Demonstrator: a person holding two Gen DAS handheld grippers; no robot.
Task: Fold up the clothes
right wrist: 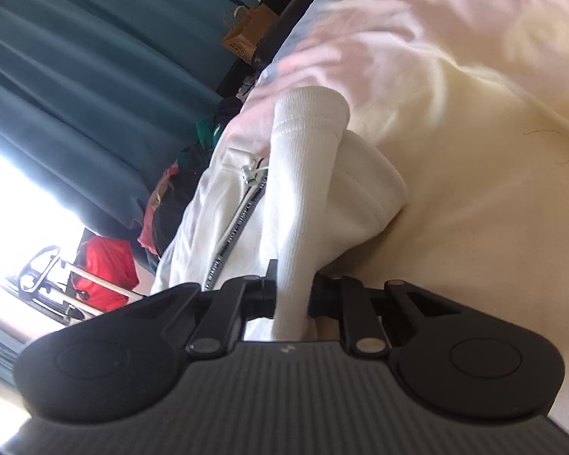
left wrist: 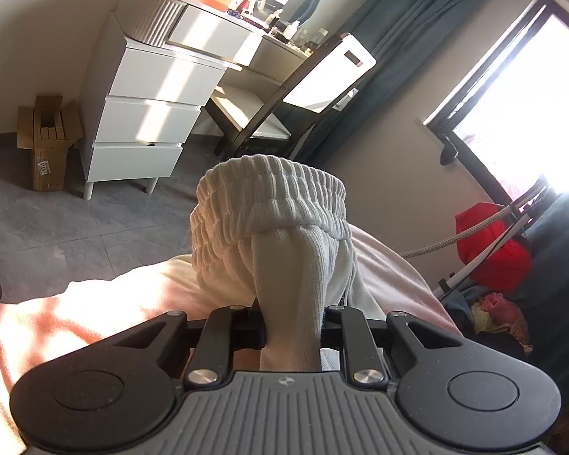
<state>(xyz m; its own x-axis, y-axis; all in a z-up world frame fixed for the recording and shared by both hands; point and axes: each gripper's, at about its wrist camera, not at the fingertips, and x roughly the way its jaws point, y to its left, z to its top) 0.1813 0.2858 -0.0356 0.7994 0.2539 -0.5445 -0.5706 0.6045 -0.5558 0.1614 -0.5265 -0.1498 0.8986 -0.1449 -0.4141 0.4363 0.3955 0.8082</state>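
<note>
Both grippers, left [left wrist: 294,326] and right [right wrist: 292,295], have jaws clamped on the white ribbed knit garment [left wrist: 284,220], lifted above the pink-sheeted bed [left wrist: 95,303]. Risk: the bunched fabric slips from either grip, or the white drawcord [right wrist: 252,176] snags, skewing the fold.

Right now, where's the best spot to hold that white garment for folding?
Probably by its thick ribbed bands. The left gripper pinches the white garment just under its gathered elastic band; the right gripper clamps a ribbed cuff from the edge. Those hems bunch firmly.
</note>
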